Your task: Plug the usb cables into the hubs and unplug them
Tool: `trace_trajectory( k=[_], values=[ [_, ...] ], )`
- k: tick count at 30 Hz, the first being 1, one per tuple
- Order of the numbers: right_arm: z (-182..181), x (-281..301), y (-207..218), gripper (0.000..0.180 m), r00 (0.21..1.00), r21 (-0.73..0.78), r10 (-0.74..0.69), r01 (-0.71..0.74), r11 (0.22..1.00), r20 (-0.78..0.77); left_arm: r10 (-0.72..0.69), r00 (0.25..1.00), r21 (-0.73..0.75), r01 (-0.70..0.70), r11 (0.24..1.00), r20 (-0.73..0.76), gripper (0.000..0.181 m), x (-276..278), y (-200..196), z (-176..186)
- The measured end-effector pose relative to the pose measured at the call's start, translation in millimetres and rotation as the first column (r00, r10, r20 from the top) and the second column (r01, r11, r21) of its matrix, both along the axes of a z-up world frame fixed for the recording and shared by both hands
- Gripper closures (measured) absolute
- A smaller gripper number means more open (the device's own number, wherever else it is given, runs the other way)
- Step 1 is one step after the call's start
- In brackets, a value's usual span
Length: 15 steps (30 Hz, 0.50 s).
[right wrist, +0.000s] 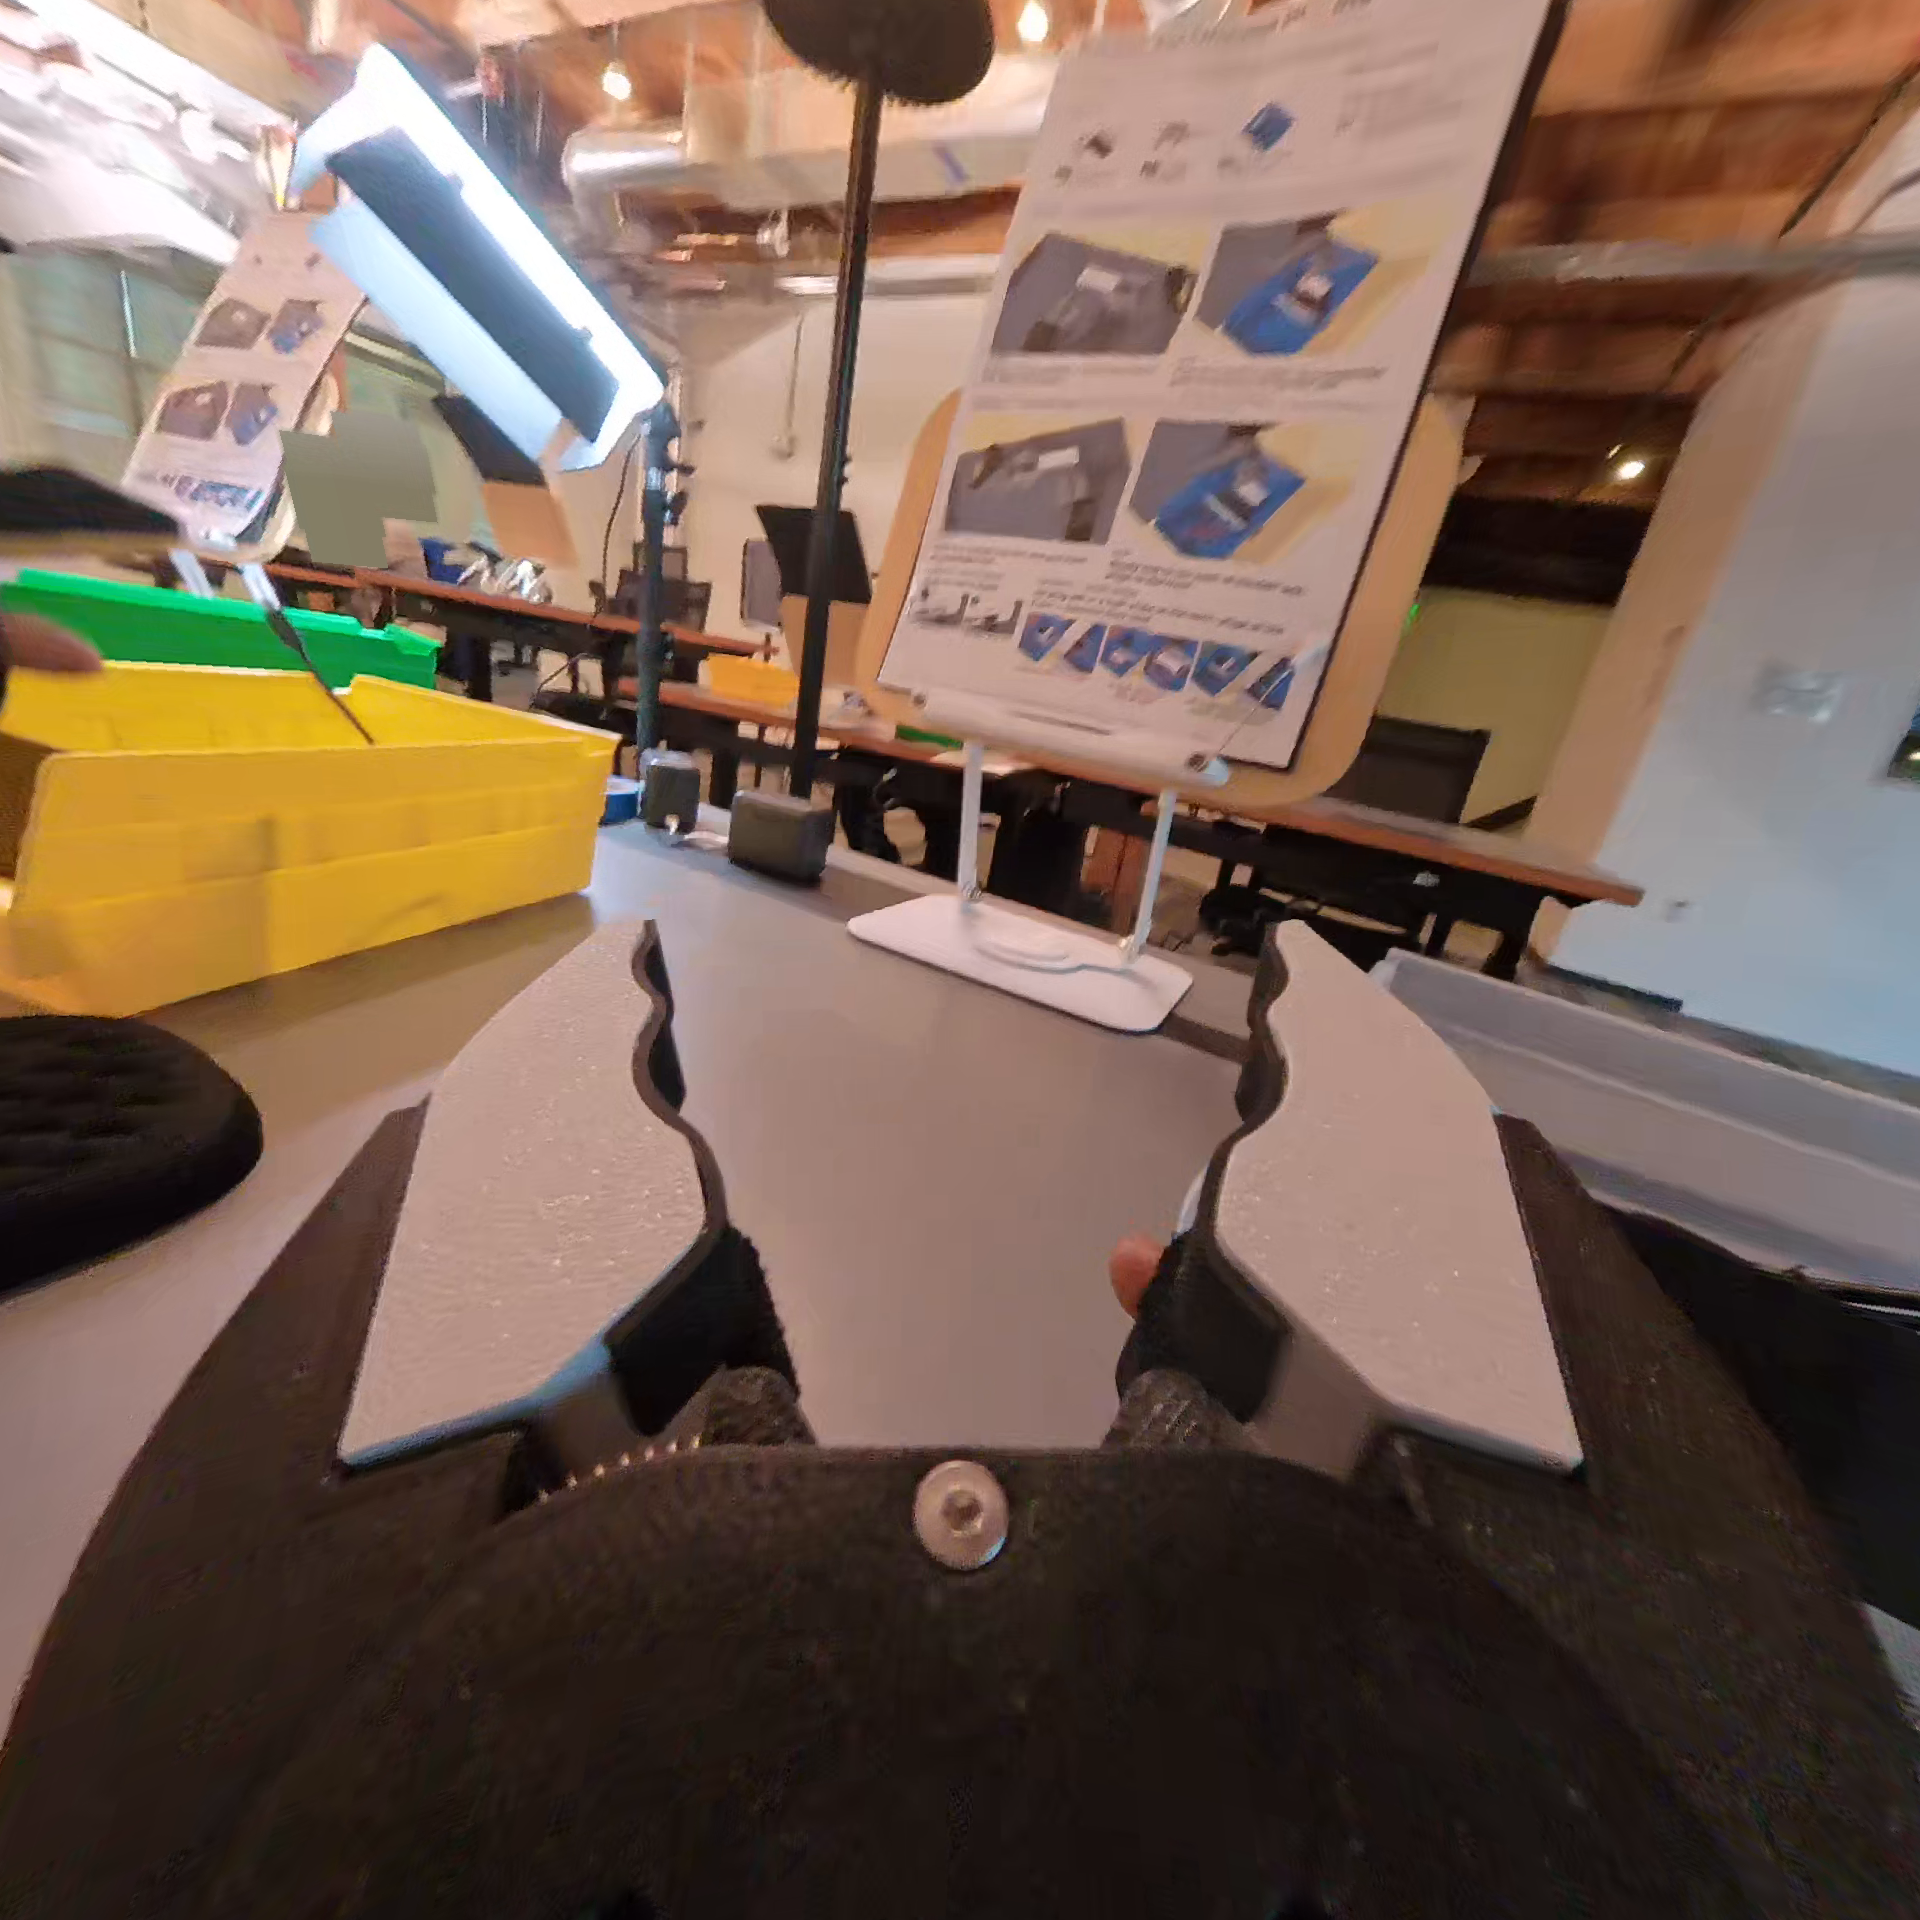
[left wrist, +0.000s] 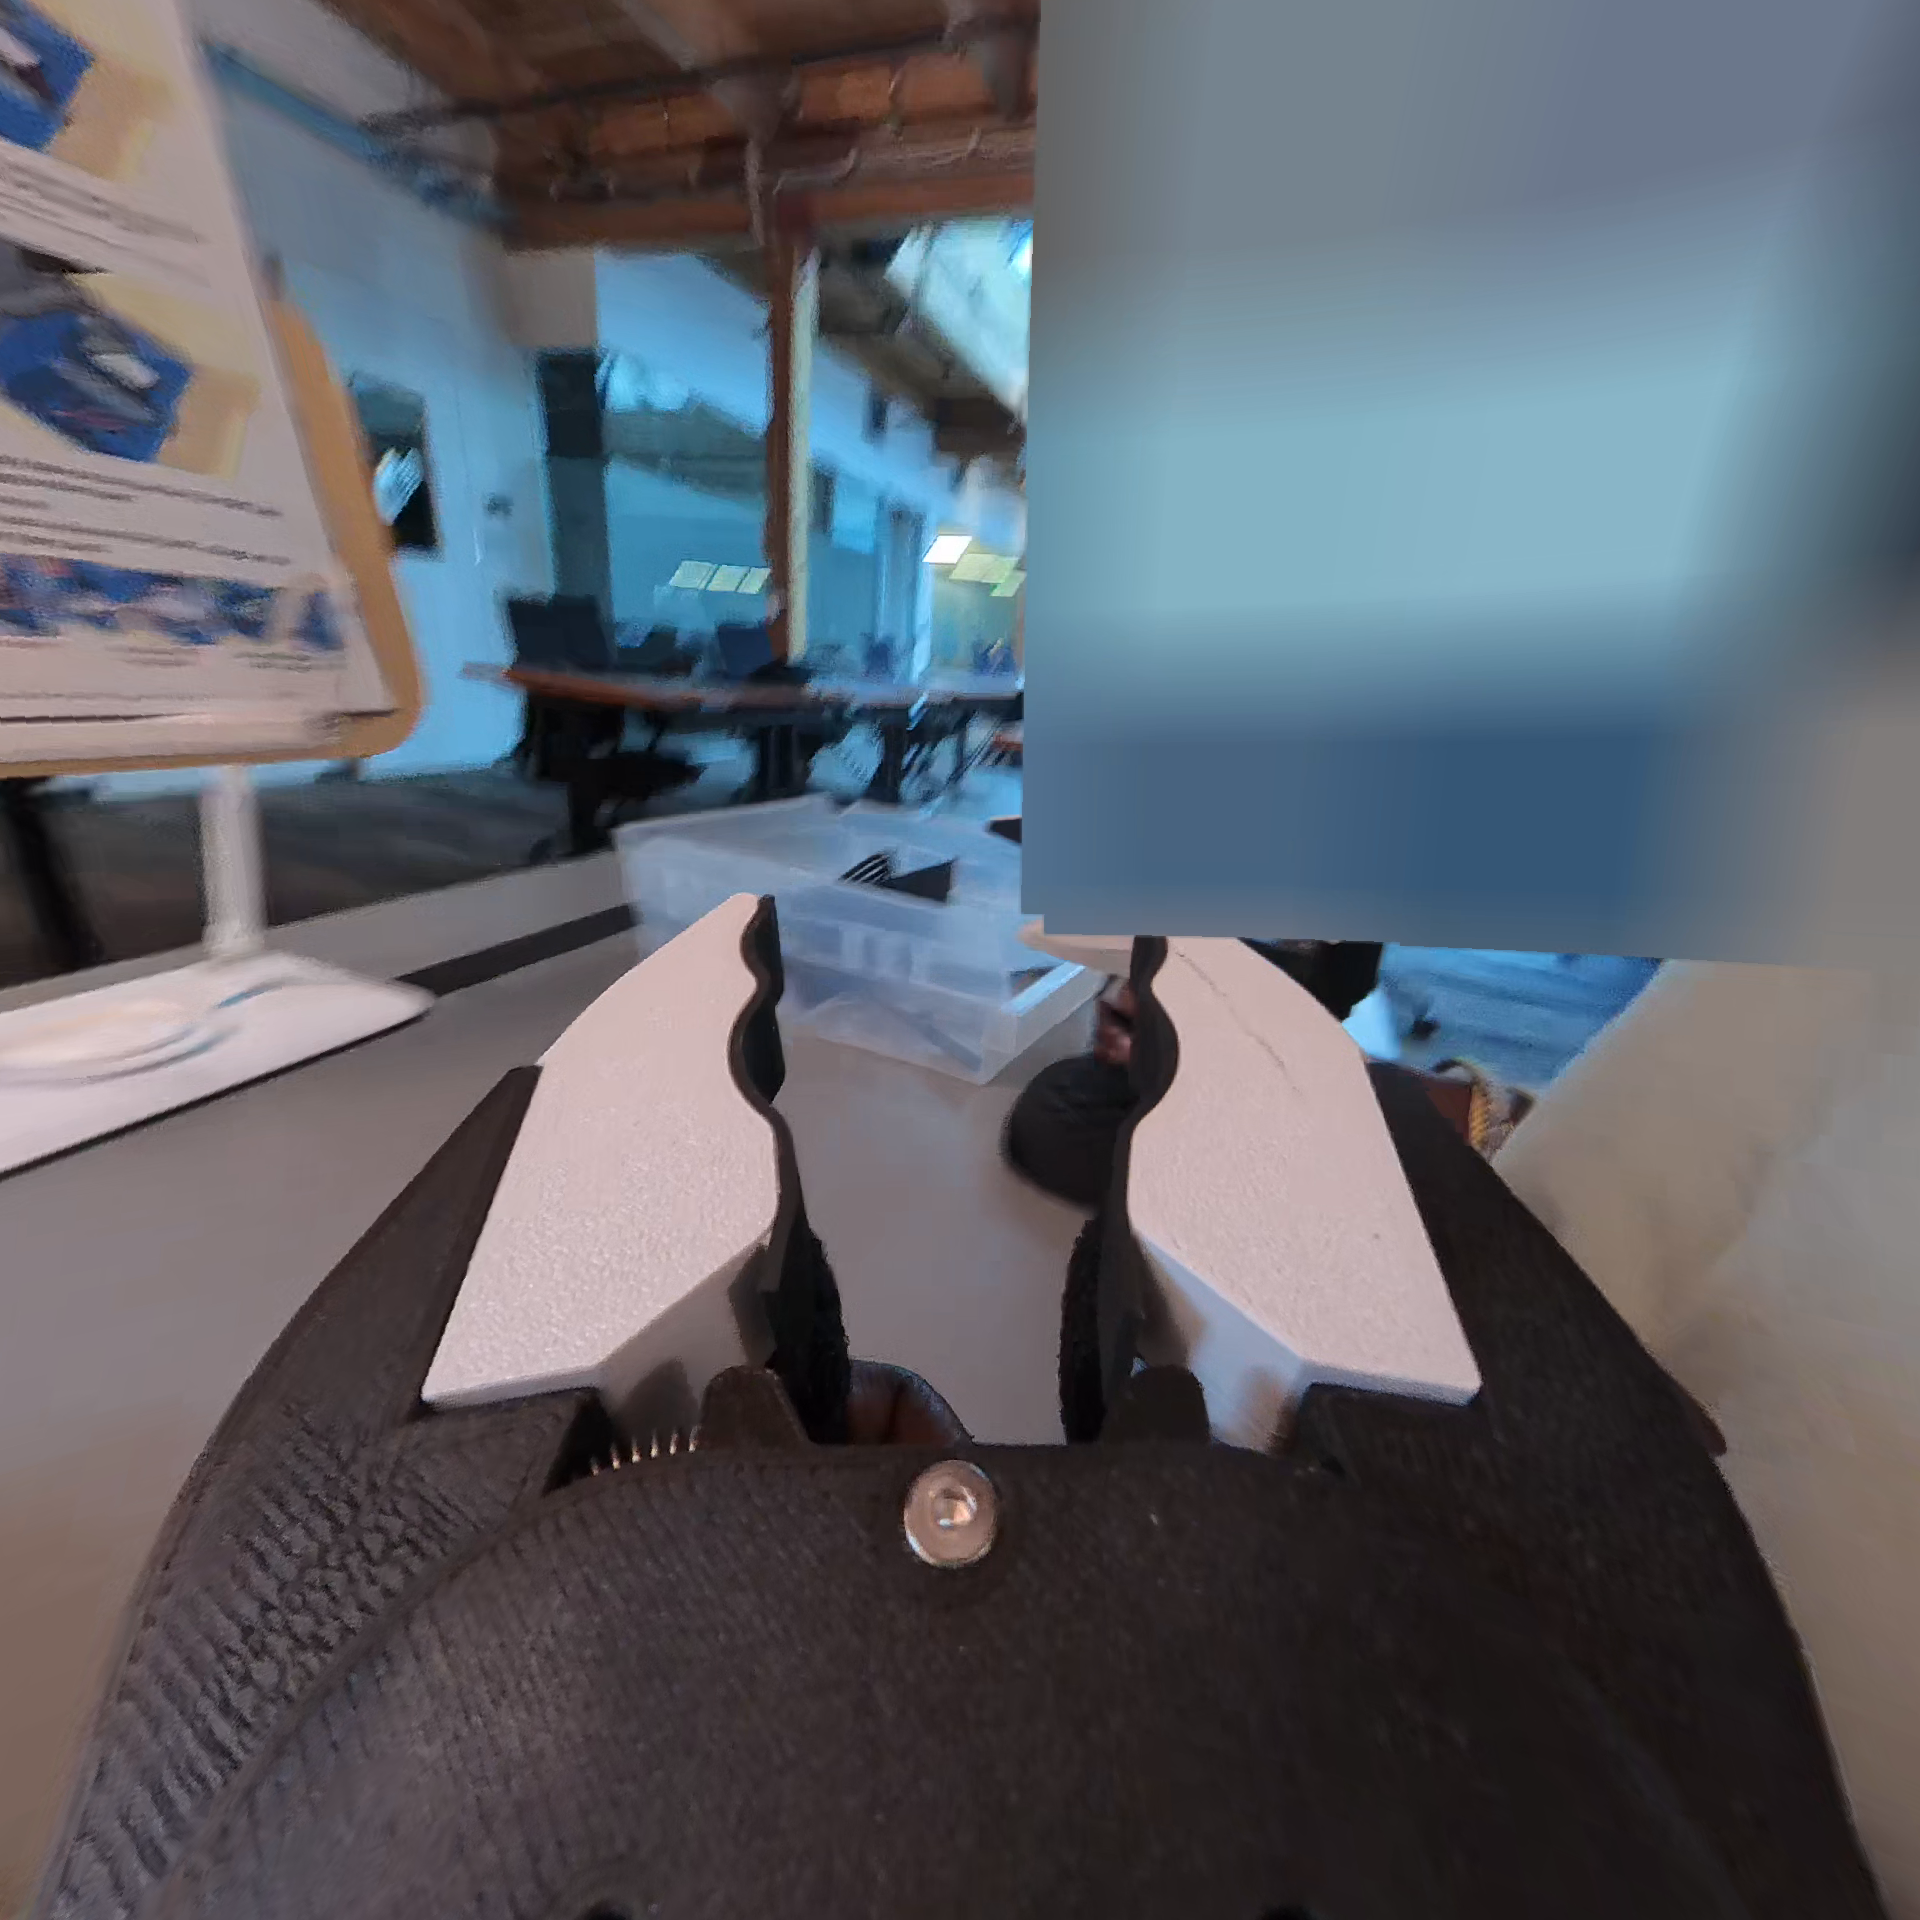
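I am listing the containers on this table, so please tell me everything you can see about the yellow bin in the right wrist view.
The yellow bin is a low, wide, open-topped tray that looks like moulded plastic, with stepped ridges along its side wall. It sits flat on the grey table, to the left of the right gripper and apart from it. A green bin stands right behind it. A thin dark strip slants down over its inside. What it holds is hidden.
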State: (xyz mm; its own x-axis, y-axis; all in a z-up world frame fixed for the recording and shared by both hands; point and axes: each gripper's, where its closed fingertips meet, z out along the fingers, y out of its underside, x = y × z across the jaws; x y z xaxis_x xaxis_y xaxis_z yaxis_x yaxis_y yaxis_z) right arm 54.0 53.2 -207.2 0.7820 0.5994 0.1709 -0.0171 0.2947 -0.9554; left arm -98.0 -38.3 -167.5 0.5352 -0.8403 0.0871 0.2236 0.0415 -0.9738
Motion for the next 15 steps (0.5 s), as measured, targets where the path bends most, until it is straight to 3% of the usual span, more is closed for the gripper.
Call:
trace_trajectory(
  k=[2,4,7,9,13,15],
  values=[
    [-1,-5,0,0.074,0.999,-0.002,0.023,-0.022,1.0,0.024,0.088,0.987,-0.027,-0.093,0.995,-0.133,0.116,-29,7,13],
    [-2,-9,-3,0.074,0.998,0.006,0.05,-0.05,0.999,0.027,0.217,0.923,-0.08,-0.254,0.964,-0.317,0.116,-72,21,17],
    [-3,-12,-5,0.074,0.997,0.014,0.064,-0.065,0.998,0.043,0.307,0.712,-0.197,-0.531,0.824,-0.632,0.116,-149,43,1],
    [-2,-13,-6,0.074,0.997,0.018,0.066,-0.067,0.998,0.045,0.271,0.607,-0.28,-0.656,0.701,-0.747,0.116,-192,53,-16],
    [2,-11,-9,0.075,0.994,0.0,0.107,-0.107,0.994,-0.026,0.109,0.594,-0.486,-0.738,0.468,-0.797,0.117,-242,74,-63],
    [4,-8,-10,0.078,0.988,-0.015,0.135,-0.137,0.99,-0.081,0.036,0.659,-0.605,-0.71,0.361,-0.751,0.116,-250,82,-85]
  ],
)
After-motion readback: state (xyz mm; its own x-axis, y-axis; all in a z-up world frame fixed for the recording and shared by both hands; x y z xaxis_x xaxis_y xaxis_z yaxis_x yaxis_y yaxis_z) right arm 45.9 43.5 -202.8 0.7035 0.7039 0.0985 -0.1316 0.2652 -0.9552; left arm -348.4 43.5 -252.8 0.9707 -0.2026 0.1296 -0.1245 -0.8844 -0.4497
